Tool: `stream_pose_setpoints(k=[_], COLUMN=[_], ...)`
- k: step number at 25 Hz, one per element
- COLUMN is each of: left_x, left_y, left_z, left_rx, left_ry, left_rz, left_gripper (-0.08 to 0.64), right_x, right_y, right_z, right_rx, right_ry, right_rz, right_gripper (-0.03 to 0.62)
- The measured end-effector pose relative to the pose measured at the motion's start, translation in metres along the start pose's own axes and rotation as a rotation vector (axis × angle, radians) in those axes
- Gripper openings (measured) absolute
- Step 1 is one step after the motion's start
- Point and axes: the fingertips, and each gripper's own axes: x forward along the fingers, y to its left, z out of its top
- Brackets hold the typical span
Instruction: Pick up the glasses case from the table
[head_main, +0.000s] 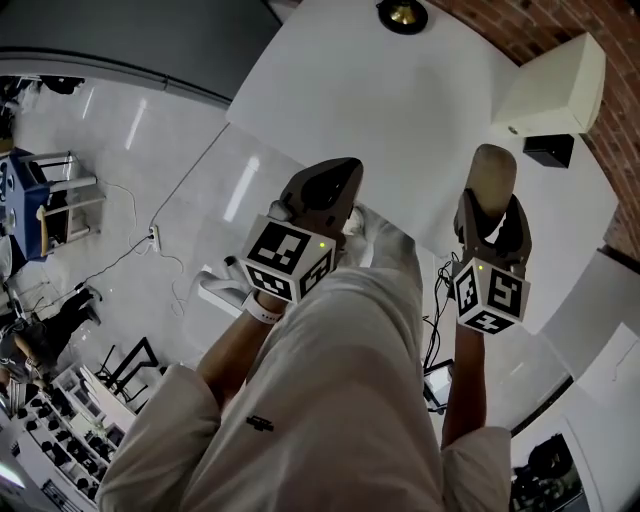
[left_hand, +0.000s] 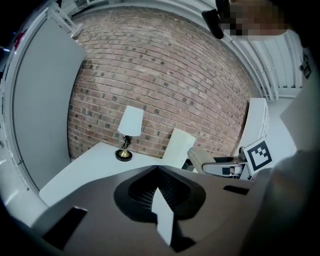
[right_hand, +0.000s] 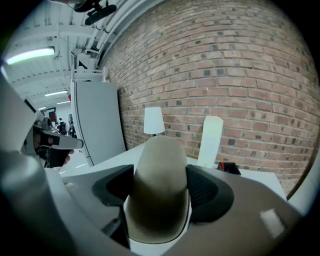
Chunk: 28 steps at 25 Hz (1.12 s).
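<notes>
Right hand-held gripper (right_hand: 161, 186): clenched on the glasses case (right_hand: 159, 192), a tan, round-ended shell gripped by both jaws across its width, rounded end pointing away.
Left hand-held gripper (left_hand: 157, 171): jaws pressed together, nothing between them; it hangs at the bench's near edge, left of the right one.

Progress: the case is in the right jaws and looks lifted off the bench (head_main: 420, 110), just above its near edge. The pick-up looks done; at most a steady hold or a little more lift remains.

View differences:
- Right gripper view: shows the grip itself, with the far brick wall, a table lamp (right_hand: 154, 120) and an upright white box (right_hand: 210, 140) beyond.
- Head view: shows both tools side by side and the bench surface bare around the case, which the gripper views cannot show.
- Left gripper view: catches the right tool side-on, its marker cube (left_hand: 259, 155) at right.
</notes>
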Motion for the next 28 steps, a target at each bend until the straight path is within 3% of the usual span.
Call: stream_pose_setpoints(k=[14, 21, 28], left_x=[-0.045, -0.067, -0.079], left_y=[-0.011, -0.014, -0.014], left_z=[0.046, 0.061, 0.072], left_rx=[0.053, 0.061, 0.068], left_ry=[-0.13, -0.178, -0.201], left_rz=[-0.016, -0.027, -0.04], left_gripper=[0.008, 0.006, 0.008], right_x=[-0.07, -0.099, -0.12], right_y=[0.004, 0.003, 0.012], right_z=[0.079, 0.097, 0.104], right_rx=[-0.103, -0.064, -0.088], right_ry=[-0.247, -0.32, -0.342], right_rz=[-0.001, -0.01, 0.029], right_gripper=[0.349, 0.35, 0.35])
